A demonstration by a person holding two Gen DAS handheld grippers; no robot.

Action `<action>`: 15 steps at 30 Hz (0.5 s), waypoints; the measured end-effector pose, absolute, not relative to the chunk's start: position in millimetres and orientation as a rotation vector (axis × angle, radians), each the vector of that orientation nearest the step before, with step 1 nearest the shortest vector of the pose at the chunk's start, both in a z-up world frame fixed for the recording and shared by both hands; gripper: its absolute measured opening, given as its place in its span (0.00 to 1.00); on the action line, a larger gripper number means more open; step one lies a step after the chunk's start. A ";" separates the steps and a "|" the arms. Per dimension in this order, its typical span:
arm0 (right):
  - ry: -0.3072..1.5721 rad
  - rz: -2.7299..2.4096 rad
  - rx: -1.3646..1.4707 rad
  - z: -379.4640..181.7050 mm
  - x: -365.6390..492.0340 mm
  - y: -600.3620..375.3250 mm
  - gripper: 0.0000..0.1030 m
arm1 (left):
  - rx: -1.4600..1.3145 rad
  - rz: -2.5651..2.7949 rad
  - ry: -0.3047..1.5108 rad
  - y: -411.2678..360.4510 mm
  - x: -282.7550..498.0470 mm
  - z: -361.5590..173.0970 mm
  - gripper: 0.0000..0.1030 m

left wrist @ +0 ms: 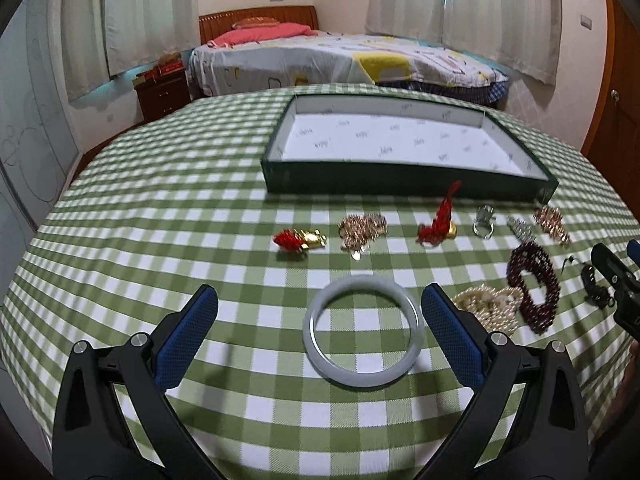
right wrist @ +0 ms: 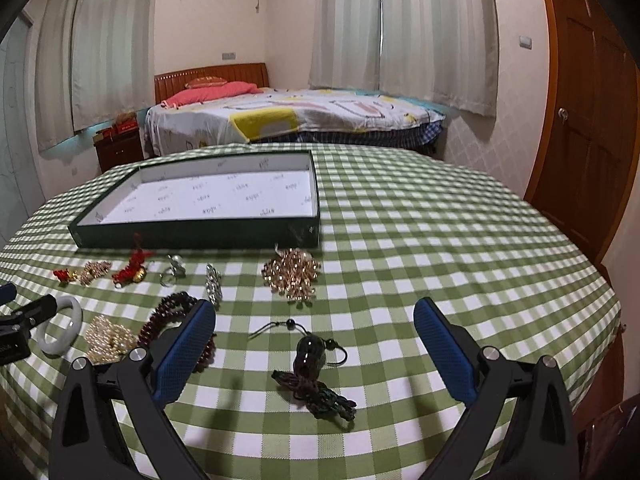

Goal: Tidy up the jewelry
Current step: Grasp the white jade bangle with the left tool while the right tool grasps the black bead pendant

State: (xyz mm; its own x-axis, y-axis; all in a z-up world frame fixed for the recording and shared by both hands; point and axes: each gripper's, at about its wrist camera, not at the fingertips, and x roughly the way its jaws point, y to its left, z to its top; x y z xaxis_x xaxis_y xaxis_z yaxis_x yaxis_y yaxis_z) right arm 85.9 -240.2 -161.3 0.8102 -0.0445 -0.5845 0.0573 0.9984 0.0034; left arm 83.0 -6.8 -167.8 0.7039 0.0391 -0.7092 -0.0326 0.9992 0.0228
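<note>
A pale jade bangle (left wrist: 362,330) lies flat on the checked cloth between the open fingers of my left gripper (left wrist: 318,312); it also shows in the right wrist view (right wrist: 60,326). My right gripper (right wrist: 314,326) is open above a dark pendant on a cord (right wrist: 310,360). An empty dark green tray with white lining (left wrist: 408,188) (right wrist: 192,230) sits behind the jewelry. A pearl bracelet (left wrist: 488,304) and a dark red bead bracelet (left wrist: 534,284) lie right of the bangle.
Red tassel charms (left wrist: 300,240) (left wrist: 438,220), gold clusters (left wrist: 362,230) (right wrist: 292,272), a ring (left wrist: 484,220) and a silver clip (right wrist: 213,283) lie in a row before the tray. The round table (right wrist: 440,260) stands near a bed (right wrist: 300,116) and a door (right wrist: 592,120).
</note>
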 end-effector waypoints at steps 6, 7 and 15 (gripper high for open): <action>0.657 -0.048 0.027 -171.5 92.2 -241.2 0.94 | 0.022 0.025 0.809 -13.8 91.5 -182.5 0.96; 0.660 -0.048 0.029 -172.1 93.0 -241.8 0.94 | 0.025 0.023 0.806 -15.2 92.0 -184.1 0.96; 0.678 -0.041 0.042 -176.1 95.8 -243.5 0.94 | 0.001 0.009 0.826 -13.4 96.5 -192.2 0.96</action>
State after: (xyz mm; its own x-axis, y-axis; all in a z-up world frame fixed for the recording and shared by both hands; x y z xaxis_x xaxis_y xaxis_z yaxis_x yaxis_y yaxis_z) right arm 95.8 -243.5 -176.1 0.7783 -0.0238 -0.6275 0.0511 0.9984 0.0255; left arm 96.5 -13.4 -192.2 0.6775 0.0079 -0.7355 -0.0074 1.0000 0.0039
